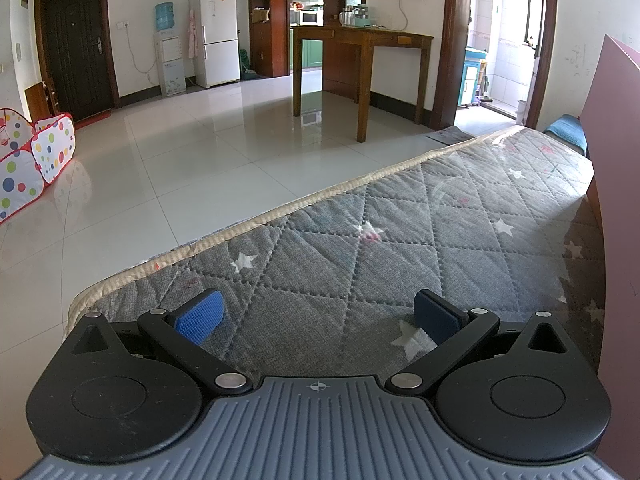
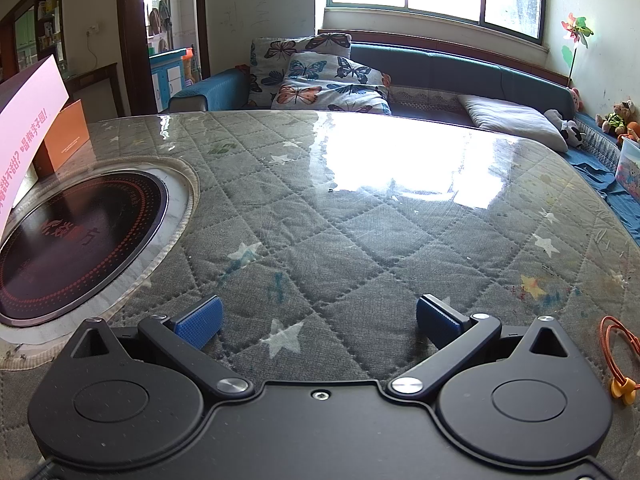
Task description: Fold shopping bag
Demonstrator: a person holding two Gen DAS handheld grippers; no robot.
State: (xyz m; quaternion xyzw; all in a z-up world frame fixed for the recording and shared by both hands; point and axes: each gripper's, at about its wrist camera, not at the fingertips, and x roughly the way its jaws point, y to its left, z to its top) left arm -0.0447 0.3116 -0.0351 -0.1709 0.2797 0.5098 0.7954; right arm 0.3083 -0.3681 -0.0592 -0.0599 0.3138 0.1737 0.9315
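Note:
A pink paper shopping bag (image 1: 616,140) stands upright on the quilted grey table cover (image 1: 360,248), at the far right edge of the left wrist view. In the right wrist view the same pink bag (image 2: 28,120), printed with red characters, rises at the far left. My left gripper (image 1: 318,312) hovers low over the cover, open, nothing between its blue pads, with the bag well off to its right. My right gripper (image 2: 320,314) is open too and empty, with the bag far to its left.
A round black induction hob (image 2: 80,240) is set into the table at the left. An orange box (image 2: 66,136) stands behind the bag. An orange cord loop (image 2: 620,344) lies at the right edge. The table's front edge (image 1: 240,224) drops to a tiled floor.

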